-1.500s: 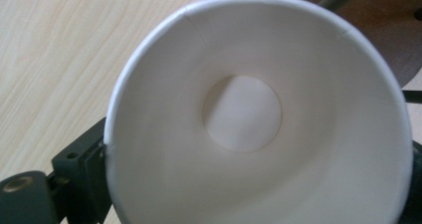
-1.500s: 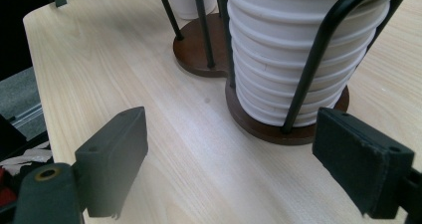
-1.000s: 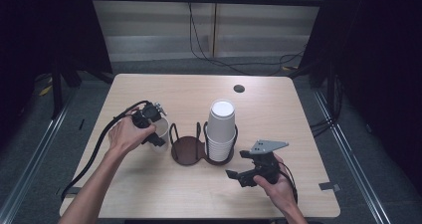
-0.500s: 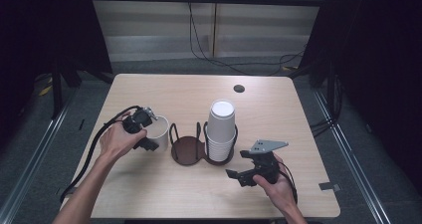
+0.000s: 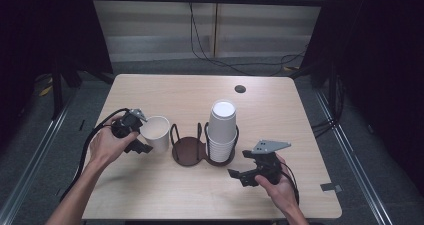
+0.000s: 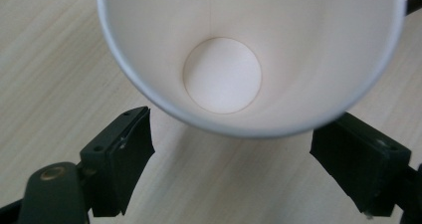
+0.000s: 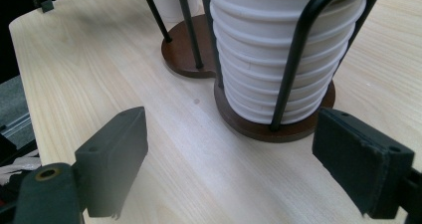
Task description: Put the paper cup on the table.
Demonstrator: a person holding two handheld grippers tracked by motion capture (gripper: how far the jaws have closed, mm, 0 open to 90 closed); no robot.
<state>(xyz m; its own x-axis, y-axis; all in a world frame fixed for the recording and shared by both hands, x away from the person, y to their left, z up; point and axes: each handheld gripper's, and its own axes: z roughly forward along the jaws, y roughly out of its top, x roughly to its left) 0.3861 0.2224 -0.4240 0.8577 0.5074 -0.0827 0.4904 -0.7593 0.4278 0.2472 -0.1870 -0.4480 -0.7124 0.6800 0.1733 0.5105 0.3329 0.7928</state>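
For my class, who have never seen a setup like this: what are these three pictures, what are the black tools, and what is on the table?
There is no robot here. A person holds a hand-operated clamp with two black jaws in each hand. The high view looks down on the table from above the person's side. Each of the other two pictures comes from a camera riding on one clamp, looking along its jaws.

On the table stands a wire cup holder with two places. One is empty, and the other holds a stack of white paper cups, upside down.

The left gripper has its jaws on either side of a single paper cup. They have just been closing, but the rim hides whether they grip it yet. The right gripper is open, holds nothing and faces the stack.
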